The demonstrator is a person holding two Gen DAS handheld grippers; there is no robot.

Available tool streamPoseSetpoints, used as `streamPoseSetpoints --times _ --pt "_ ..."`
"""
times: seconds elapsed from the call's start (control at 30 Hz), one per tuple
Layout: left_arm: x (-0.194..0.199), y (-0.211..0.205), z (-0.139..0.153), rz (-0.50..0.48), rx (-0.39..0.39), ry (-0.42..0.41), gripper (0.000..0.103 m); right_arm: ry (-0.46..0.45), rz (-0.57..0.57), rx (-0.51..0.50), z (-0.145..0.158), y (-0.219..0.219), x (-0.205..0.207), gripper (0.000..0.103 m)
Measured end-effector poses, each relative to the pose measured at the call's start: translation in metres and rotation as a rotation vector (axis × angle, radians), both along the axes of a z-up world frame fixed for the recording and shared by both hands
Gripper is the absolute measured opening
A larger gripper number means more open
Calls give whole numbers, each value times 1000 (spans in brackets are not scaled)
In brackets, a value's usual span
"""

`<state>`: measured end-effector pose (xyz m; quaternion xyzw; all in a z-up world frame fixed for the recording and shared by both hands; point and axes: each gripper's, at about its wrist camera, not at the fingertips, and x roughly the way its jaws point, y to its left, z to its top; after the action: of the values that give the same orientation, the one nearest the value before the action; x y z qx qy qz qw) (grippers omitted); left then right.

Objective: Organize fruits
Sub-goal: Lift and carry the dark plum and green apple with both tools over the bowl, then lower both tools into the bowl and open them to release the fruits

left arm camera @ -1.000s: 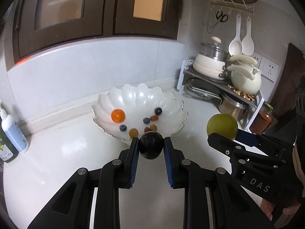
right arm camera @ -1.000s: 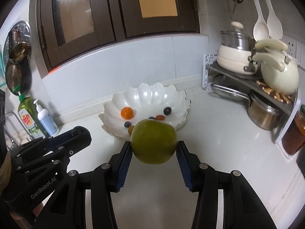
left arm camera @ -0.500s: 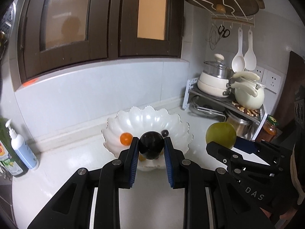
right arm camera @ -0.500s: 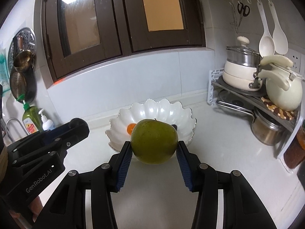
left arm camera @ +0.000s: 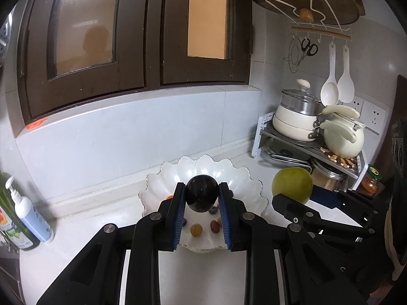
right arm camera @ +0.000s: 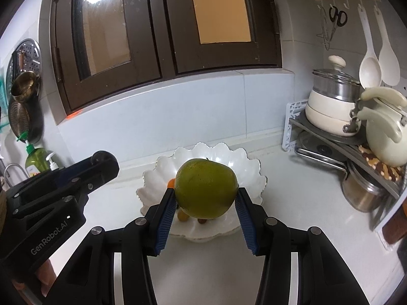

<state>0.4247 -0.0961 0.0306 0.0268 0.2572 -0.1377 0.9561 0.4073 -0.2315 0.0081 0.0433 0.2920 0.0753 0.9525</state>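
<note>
My left gripper [left arm camera: 201,198] is shut on a dark round plum [left arm camera: 202,193], held above the near side of a white scalloped bowl [left arm camera: 236,175]. Small fruits lie in the bowl, among them a yellowish grape [left arm camera: 196,229] and a reddish one [left arm camera: 214,226]. My right gripper [right arm camera: 206,198] is shut on a large green apple [right arm camera: 206,188], also above the bowl [right arm camera: 244,162]; an orange fruit [right arm camera: 171,183] peeks out beside it. In the left wrist view the apple [left arm camera: 292,185] and the right gripper [left arm camera: 292,198] show at the right. The left gripper's body [right arm camera: 63,185] fills the left of the right wrist view.
A metal rack [left arm camera: 305,150] with a cream pot [left arm camera: 295,119] and a kettle [left arm camera: 342,137] stands at the back right, a steel pot [right arm camera: 363,190] under it. Soap bottles [left arm camera: 28,216] stand at the left by the wall. Dark cabinet doors [left arm camera: 142,33] hang above the counter [right arm camera: 292,203].
Both grippers rose and moved in over the bowl, each keeping its fruit. The bowl now sits lower and closer beneath the fingers, partly hidden by them.
</note>
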Motion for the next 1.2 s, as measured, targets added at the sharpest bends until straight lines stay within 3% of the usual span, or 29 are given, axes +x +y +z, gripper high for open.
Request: streamPoseSetpoints --times 0.57,1.2 --pt "69 -7 -17 7 45 100 26 68 -19 -66 -11 -4 77 49" --pt "154 -14 -64 1 80 297 26 274 27 -98 -57 6 176 49"
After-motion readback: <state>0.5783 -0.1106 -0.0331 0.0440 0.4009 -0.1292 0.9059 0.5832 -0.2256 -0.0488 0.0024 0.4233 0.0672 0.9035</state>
